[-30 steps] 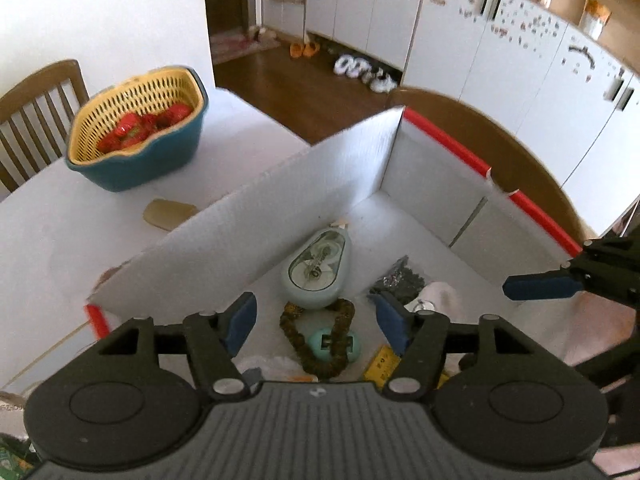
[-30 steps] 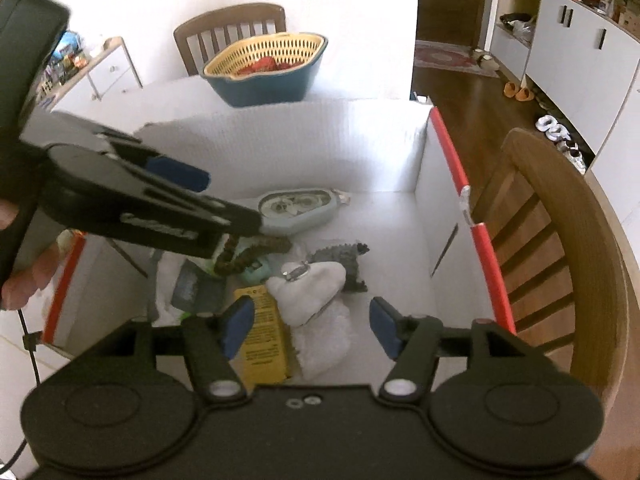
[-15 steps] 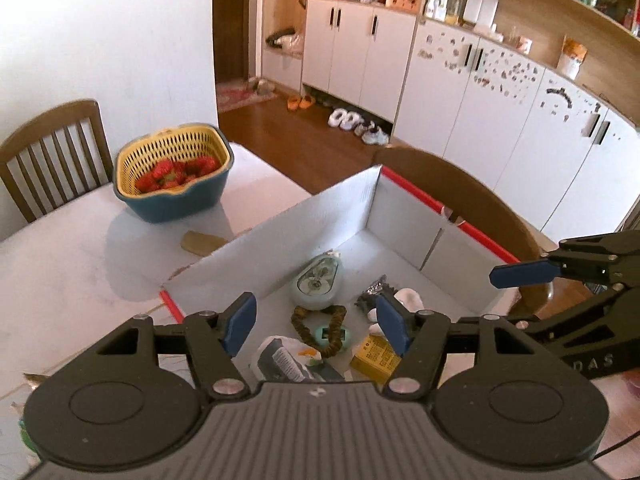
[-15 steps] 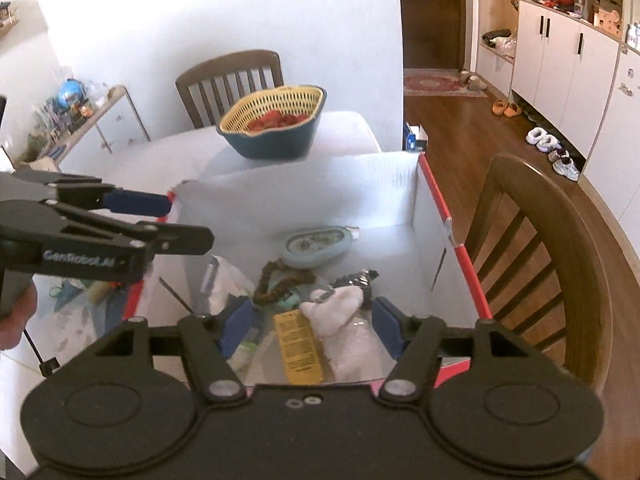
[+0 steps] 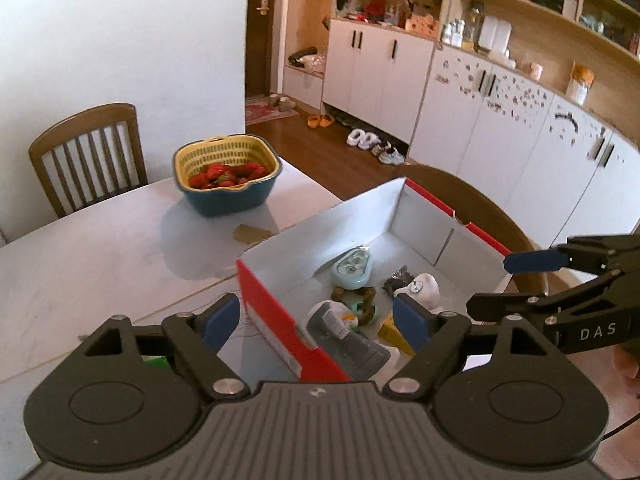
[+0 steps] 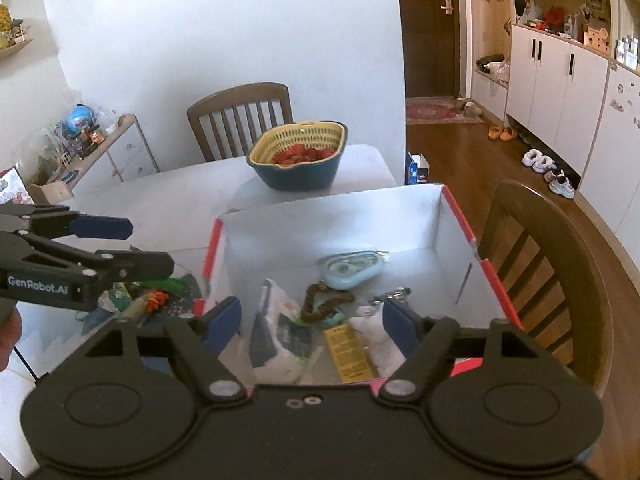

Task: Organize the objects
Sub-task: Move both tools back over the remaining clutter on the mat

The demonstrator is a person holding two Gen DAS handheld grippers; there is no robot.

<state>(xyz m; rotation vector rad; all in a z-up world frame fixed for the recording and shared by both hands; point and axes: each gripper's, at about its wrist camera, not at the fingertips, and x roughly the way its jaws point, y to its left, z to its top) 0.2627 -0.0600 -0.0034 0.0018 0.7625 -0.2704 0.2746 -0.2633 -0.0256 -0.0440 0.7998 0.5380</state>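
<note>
Left to right: wooden chair (image 6: 244,116) at the far table edge, then the table (image 5: 100,248) with small clutter (image 6: 152,300) at its near left, outside the box. Left gripper (image 5: 316,320) hangs above the box's near red wall, jaws just opened wider, spread, nothing between the pads. Strawberry basket (image 5: 228,176) sits further back on the table, apart from the box. Red-and-white box (image 6: 460,216) holds the sorted things: grey pouch (image 6: 280,328), bead string (image 6: 320,300), pale blue case (image 6: 352,268), yellow packet (image 6: 348,352), white soft item (image 6: 376,320), small dark bit beside it. Right gripper (image 6: 312,324) is over the box's near edge, jaws also just opened wider, spread and empty. Second chair (image 6: 540,264) on the right.

Risks, as a judgement: the two grippers are near each other and could collide; a low pass could catch the thin box wall and drag it; leftover clutter may be soft and slip from a wide pinch
</note>
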